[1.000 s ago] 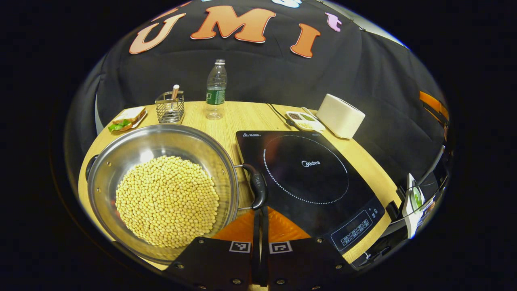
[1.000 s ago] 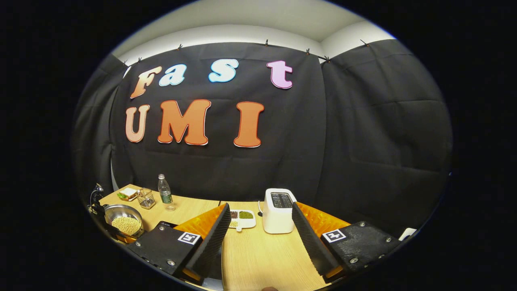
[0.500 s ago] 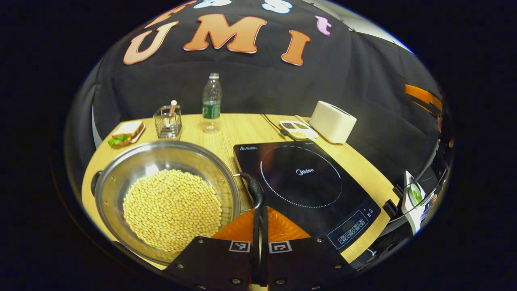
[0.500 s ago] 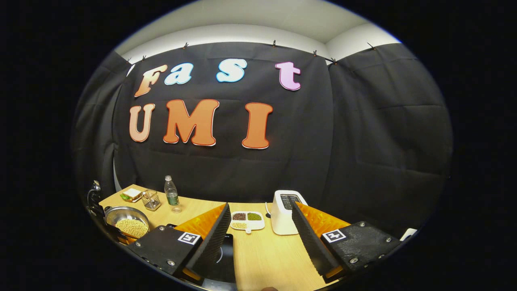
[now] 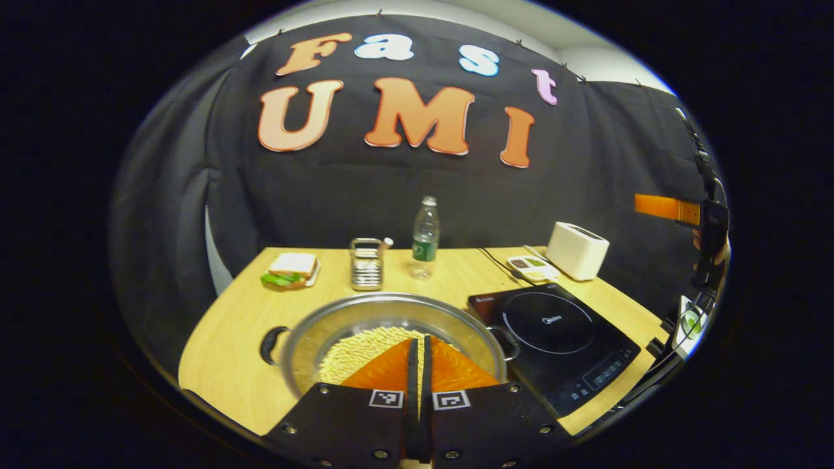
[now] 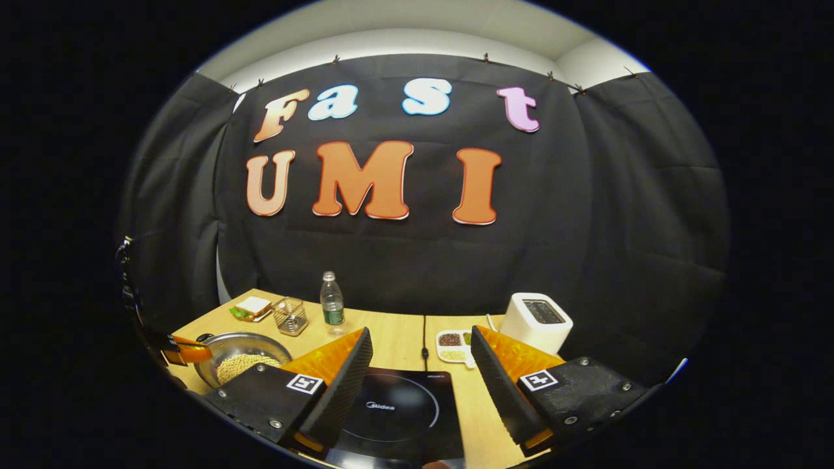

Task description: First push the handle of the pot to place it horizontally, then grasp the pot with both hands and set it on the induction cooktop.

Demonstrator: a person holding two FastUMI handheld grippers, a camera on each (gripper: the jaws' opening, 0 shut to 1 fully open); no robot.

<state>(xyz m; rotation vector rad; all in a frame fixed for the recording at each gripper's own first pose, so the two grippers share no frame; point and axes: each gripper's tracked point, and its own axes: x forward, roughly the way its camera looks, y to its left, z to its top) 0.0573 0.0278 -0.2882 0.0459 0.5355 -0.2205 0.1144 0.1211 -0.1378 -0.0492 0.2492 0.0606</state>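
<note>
- Looking down, we find one pot (image 5: 391,326) of beans on the table (image 5: 221,339), just beyond our left gripper (image 5: 417,348), fingers pressed together.
- One induction cooktop (image 5: 560,339) lies beside it.
- Our right gripper (image 6: 420,365) hangs spread, holding nothing.

In the left gripper view, the left gripper (image 5: 417,352) points forward and slightly downward, its two fingers pressed flat together with nothing between them. The right gripper (image 6: 420,345) has its jaws spread wide, holding nothing, and it is raised and level. From the left gripper view it appears far off to the right (a hand (image 5: 713,251) grips its body there).
</note>
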